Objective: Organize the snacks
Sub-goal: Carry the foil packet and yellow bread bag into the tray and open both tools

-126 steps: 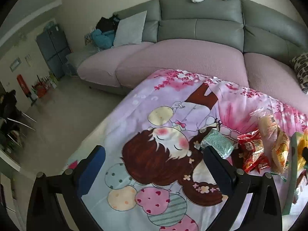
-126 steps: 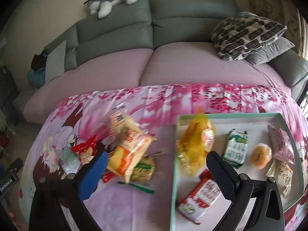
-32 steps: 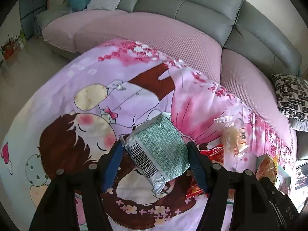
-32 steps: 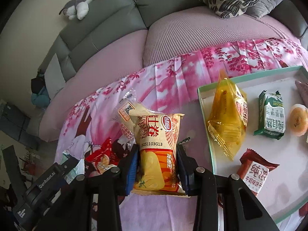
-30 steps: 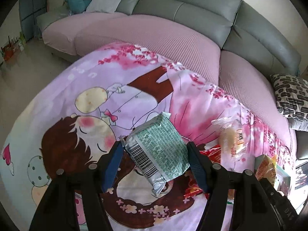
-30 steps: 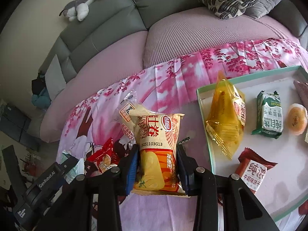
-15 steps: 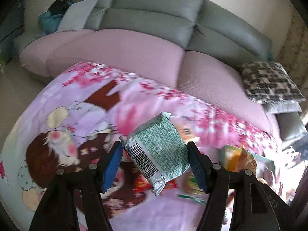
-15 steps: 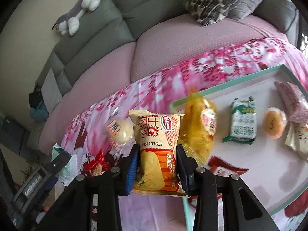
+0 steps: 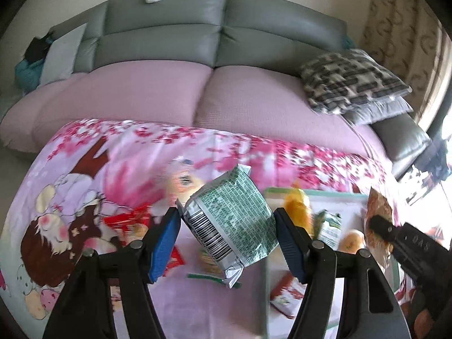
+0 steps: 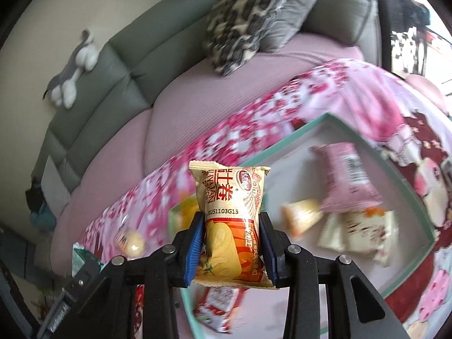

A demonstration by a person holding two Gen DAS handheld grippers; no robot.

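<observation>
My left gripper (image 9: 227, 226) is shut on a green and silver snack packet (image 9: 230, 221), held tilted above the pink cartoon cloth. My right gripper (image 10: 231, 227) is shut on a yellow and orange snack bag (image 10: 230, 220), held upright over the left part of the green-rimmed white tray (image 10: 406, 180). In the left wrist view the same tray (image 9: 350, 196) lies just right of the held packet, and the right gripper's body (image 9: 409, 243) with its bag shows at the far right. Several snacks lie in the tray, among them a pink packet (image 10: 343, 180) and a beige packet (image 10: 364, 231).
Loose snacks stay on the cloth left of the tray: red wrappers (image 9: 127, 220) and a clear-wrapped bun (image 10: 131, 241). A grey and pink sofa (image 9: 158, 90) runs behind the table, with a patterned cushion (image 9: 350, 80) and a plush toy (image 10: 70, 76) on its back.
Both grippers have swung to the right with their packets held, from over the loose snack pile toward and over the tray. Both views have rolled. The grips look unchanged.
</observation>
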